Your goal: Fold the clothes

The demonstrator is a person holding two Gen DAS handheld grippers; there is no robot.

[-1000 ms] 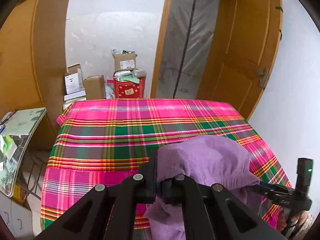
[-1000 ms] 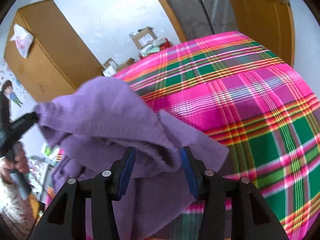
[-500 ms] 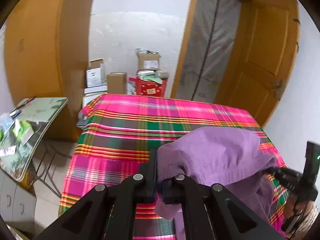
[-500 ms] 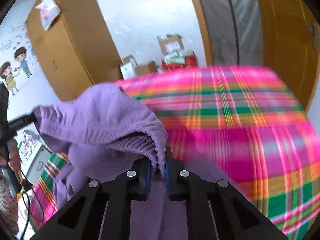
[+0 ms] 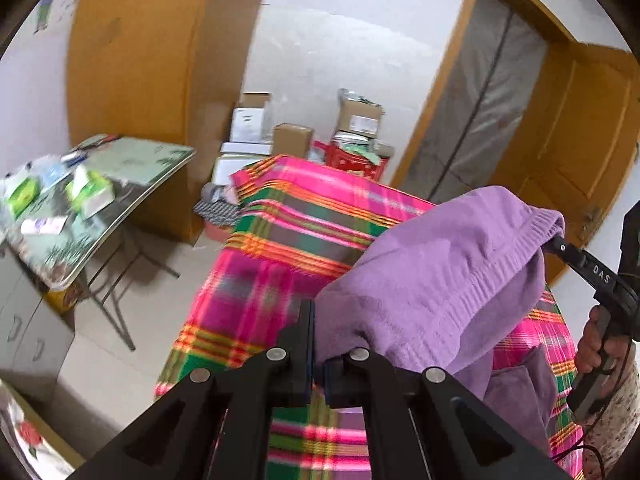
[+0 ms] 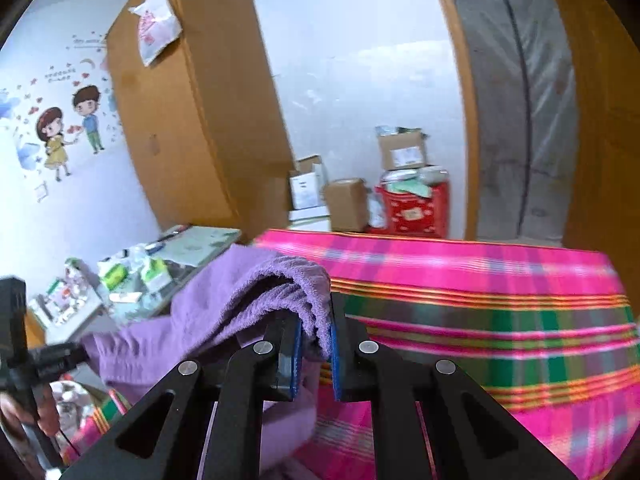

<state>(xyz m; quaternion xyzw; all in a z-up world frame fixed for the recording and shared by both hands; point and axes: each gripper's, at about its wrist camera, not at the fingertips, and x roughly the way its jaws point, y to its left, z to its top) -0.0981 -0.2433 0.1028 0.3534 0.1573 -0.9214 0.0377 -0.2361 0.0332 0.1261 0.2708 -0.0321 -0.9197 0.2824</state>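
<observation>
Both grippers' fingers [image 5: 304,344] clamped on purple garment [image 5: 440,280], plaid bed [image 6: 500,300] beneath

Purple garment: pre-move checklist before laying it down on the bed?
1. Left tongs shut on the purple garment: ok.
2. Right tongs shut on its ribbed hem: ok.
3. Garment lifted between both tongs: ok.
4. Garment spread flat: not ok, bunched and sagging.
5. Plaid bed cover bare ahead: ok.
6. Lower edge free of the bed: cannot tell.
</observation>
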